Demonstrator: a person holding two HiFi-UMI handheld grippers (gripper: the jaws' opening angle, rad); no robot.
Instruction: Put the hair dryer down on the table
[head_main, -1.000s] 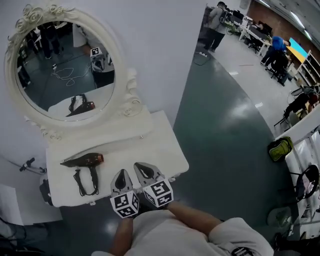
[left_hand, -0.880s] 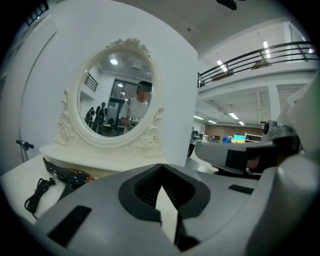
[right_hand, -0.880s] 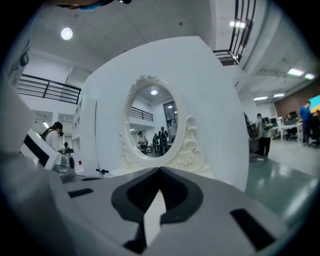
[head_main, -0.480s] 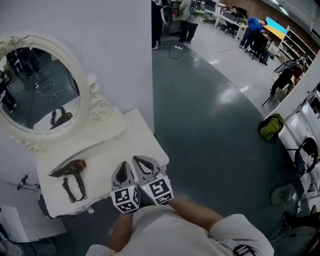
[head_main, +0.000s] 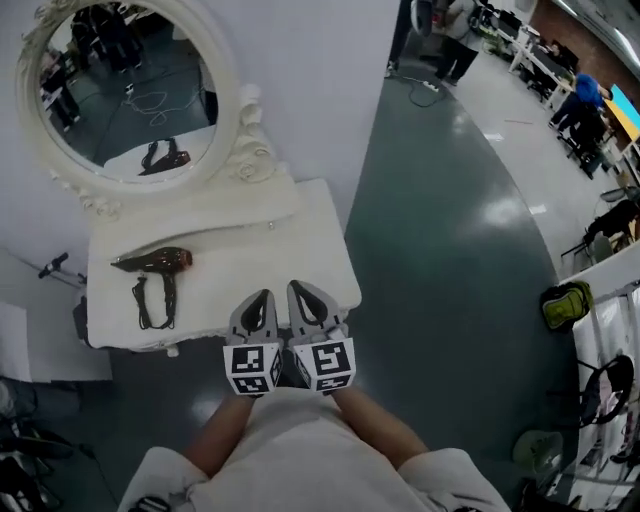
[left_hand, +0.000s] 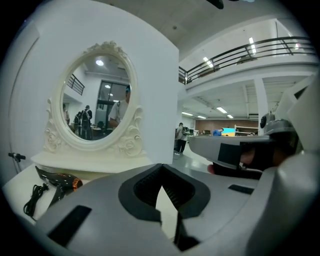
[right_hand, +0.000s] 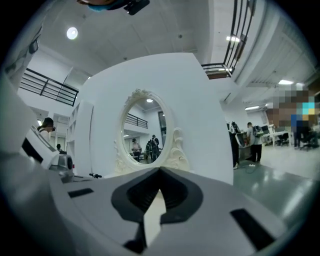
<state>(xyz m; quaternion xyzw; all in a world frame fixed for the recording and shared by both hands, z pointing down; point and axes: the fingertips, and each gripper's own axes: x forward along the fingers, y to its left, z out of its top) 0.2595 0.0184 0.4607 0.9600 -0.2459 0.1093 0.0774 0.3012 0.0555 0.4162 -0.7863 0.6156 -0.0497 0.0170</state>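
Note:
A black and copper hair dryer (head_main: 160, 261) lies on its side at the left of the white dressing table (head_main: 280, 255), its black cord (head_main: 150, 300) looped beside it. The left gripper view shows the hair dryer (left_hand: 62, 181) low at the left. My left gripper (head_main: 262, 297) and right gripper (head_main: 297, 290) hover side by side over the table's front edge, to the right of the dryer and apart from it. Both are shut with nothing between their jaws, as the left gripper (left_hand: 161, 192) and right gripper (right_hand: 159, 192) show in their own views.
An oval mirror (head_main: 120, 90) in an ornate white frame stands at the back of the table against a white wall. Dark green floor (head_main: 450, 250) stretches to the right, with people and desks far off. A yellow-green bag (head_main: 562, 298) lies at the right.
The head view has swung, and both grippers have shifted together along the table's front, still shut and side by side. The hair dryer has stayed where it lay on the table.

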